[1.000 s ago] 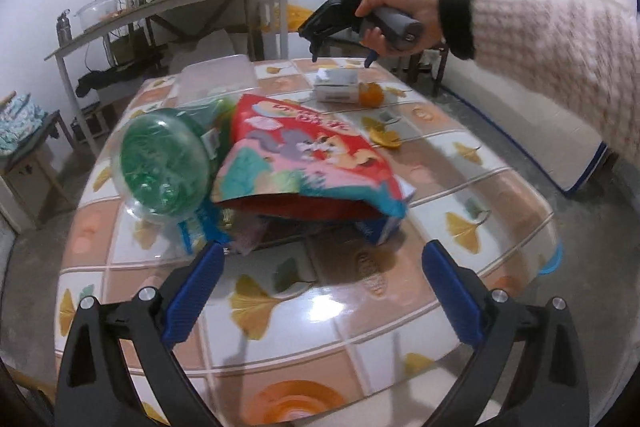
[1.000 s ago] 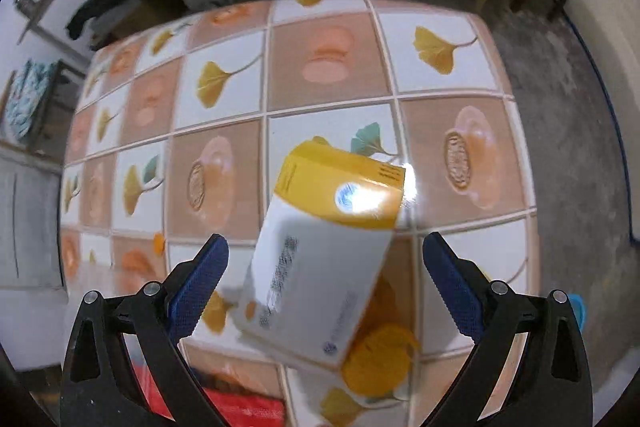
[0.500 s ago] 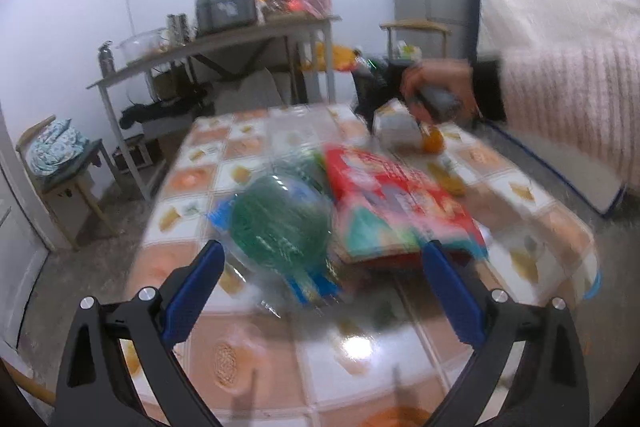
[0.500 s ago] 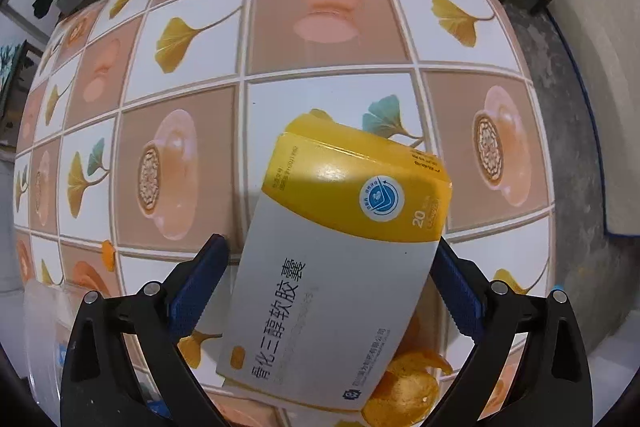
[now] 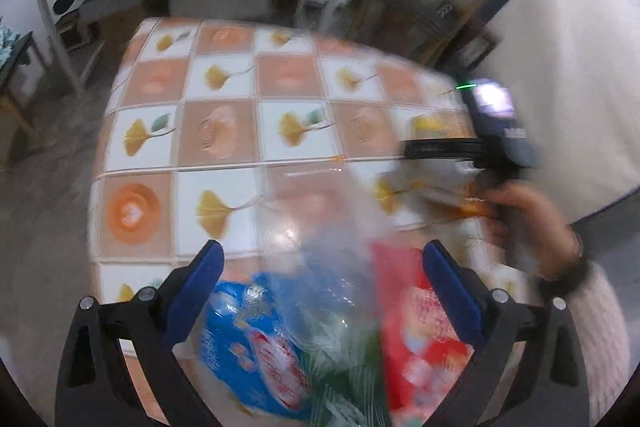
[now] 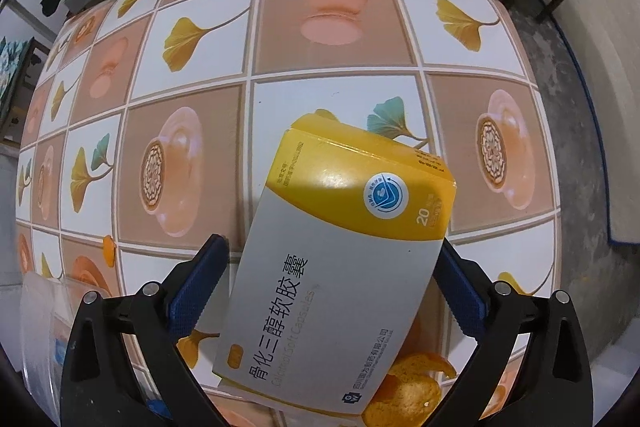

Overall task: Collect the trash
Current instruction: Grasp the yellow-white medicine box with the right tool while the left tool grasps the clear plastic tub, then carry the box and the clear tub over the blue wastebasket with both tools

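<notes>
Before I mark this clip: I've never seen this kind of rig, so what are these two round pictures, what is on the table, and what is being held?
No robot here: a person holds a hand-held claw in each hand, each with a wide-angle camera looking out between its two blue fingers.

The left claw view is blurred. It is open above a pile of wrappers: a blue packet and a red packet. The person's hand with the other claw shows at right.

The right claw straddles a white-and-yellow medicine box; its right finger touches the box, the left stands just clear. Orange peel lies beneath, on the patterned table.
</notes>
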Demonstrator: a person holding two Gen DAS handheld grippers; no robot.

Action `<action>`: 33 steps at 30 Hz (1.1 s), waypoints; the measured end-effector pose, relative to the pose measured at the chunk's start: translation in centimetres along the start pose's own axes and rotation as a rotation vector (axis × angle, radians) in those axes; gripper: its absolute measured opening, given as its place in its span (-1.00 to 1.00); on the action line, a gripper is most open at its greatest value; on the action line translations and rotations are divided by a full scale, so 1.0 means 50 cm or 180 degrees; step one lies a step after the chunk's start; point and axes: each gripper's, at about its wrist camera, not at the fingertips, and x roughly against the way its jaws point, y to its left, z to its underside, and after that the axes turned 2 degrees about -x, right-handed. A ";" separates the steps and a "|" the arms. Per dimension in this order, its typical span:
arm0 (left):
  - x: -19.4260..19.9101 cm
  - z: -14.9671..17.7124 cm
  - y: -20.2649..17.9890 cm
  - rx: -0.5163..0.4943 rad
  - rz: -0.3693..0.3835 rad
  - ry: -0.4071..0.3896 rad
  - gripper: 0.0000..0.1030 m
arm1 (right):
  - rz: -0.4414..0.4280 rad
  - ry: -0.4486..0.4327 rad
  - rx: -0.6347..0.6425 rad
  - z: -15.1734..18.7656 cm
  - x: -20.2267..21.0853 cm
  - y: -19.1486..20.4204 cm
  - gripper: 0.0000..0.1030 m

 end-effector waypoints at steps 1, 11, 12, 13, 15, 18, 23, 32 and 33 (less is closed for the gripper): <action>-0.017 -0.013 0.000 0.0006 -0.0020 0.0065 0.89 | -0.0005 -0.0002 0.0027 0.002 -0.002 -0.001 0.86; -0.157 -0.057 -0.040 -0.0175 -0.0231 0.0663 0.89 | -0.0039 -0.0022 0.0157 0.016 0.002 0.011 0.87; -0.170 -0.055 -0.041 -0.0190 -0.0273 0.0726 0.89 | -0.0042 -0.0037 0.0166 0.018 0.003 0.012 0.87; -0.183 -0.056 -0.042 -0.0197 -0.0312 0.0781 0.89 | -0.0045 -0.0050 0.0173 0.020 0.003 0.007 0.87; -0.202 -0.053 -0.039 -0.0174 -0.0367 0.0878 0.89 | -0.0050 -0.0071 0.0181 0.024 0.004 0.008 0.87; -0.210 -0.054 -0.030 -0.0050 -0.0307 0.0912 0.89 | -0.0050 -0.0102 0.0174 0.033 0.005 0.006 0.85; -0.207 -0.056 -0.019 0.0034 -0.0267 0.0872 0.82 | -0.0052 -0.0215 0.0177 0.050 0.040 0.007 0.55; -0.161 -0.051 0.013 0.0226 -0.0189 0.0638 0.75 | -0.0500 -0.0439 0.0050 0.066 0.102 -0.030 0.48; -0.151 -0.054 0.018 0.0250 -0.0181 0.0599 0.75 | -0.0537 -0.0485 0.0045 0.068 0.112 -0.034 0.48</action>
